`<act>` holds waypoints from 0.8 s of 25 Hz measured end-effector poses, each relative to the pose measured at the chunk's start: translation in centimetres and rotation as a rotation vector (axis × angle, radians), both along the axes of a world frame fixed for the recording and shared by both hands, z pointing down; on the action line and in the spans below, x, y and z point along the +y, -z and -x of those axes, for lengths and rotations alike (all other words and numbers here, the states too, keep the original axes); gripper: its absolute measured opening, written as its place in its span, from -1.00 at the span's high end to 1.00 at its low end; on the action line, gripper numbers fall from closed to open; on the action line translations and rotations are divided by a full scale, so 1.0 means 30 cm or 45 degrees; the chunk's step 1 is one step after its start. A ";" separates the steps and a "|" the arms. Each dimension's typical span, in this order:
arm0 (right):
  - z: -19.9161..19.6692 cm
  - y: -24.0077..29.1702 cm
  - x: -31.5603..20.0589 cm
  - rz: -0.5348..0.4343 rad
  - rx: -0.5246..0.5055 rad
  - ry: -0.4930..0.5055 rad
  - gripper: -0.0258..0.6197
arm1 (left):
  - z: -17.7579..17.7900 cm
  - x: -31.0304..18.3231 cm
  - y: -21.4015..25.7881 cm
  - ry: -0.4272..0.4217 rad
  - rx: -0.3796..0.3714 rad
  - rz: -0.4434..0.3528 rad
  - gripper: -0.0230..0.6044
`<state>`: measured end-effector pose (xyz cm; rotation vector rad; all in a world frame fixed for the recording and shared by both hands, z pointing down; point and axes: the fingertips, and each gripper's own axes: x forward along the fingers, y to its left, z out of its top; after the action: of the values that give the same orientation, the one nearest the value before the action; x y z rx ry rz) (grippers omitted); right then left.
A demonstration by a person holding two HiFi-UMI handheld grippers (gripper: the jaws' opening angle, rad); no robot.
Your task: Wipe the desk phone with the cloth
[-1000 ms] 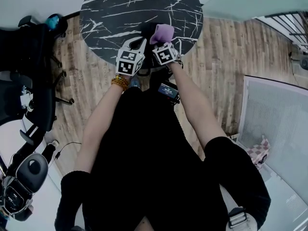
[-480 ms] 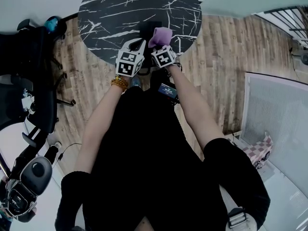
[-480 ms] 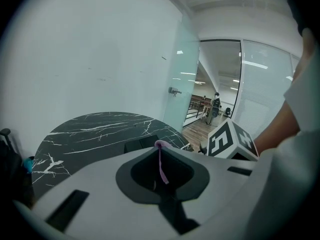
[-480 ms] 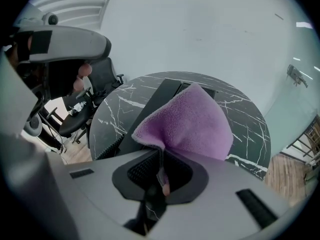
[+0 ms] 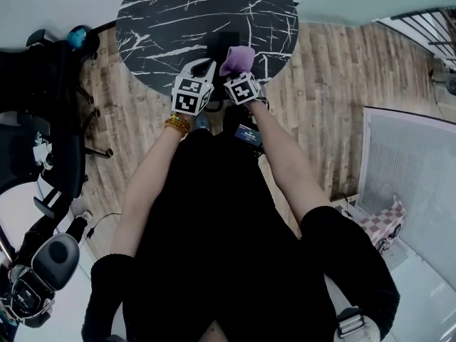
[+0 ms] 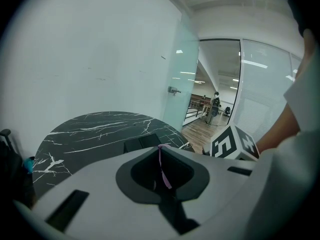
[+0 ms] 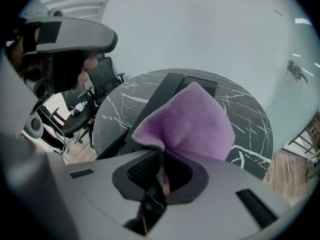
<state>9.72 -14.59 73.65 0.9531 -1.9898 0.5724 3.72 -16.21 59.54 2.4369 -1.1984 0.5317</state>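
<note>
While my right gripper [image 7: 161,156] pinches the purple cloth [image 7: 187,121] over the desk phone [image 5: 222,43] on the marble table [image 5: 164,20], I'd lower gently and sweep flat — left gripper [image 6: 160,151], jaws pressed together, steadying the base.

1. A round black table [image 5: 164,13] with white marble veining spreads ahead of the left gripper [image 5: 201,66] and the right gripper [image 5: 235,68]. Its near edge lies about under them.
2. A black desk phone [image 5: 219,43] rests flat on the tabletop, just ahead of both grippers and close to that near edge.
3. The table stands on a wood-plank floor [image 5: 335,84], which runs out to the right of the right gripper.
4. Black office chairs [image 5: 53,112] stand on the same floor, well to the left of the left gripper.
</note>
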 end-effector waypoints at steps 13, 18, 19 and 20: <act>0.010 0.182 -0.029 0.010 -0.413 -0.191 0.76 | 0.022 -0.038 0.106 0.032 0.035 -0.115 0.86; -0.019 0.385 -0.100 -0.264 -0.540 -0.295 0.76 | 0.064 -0.070 0.193 0.090 0.050 -0.218 0.85; -0.024 0.436 -0.112 -0.335 -0.554 -0.306 0.76 | 0.073 -0.074 0.208 0.104 0.052 -0.239 0.86; -0.027 0.489 -0.122 -0.407 -0.571 -0.316 0.76 | 0.081 -0.079 0.224 0.120 0.052 -0.262 0.86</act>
<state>10.52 -18.24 58.97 1.3752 -2.4290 0.6602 1.28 -18.59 52.82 2.5298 -1.4050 0.3444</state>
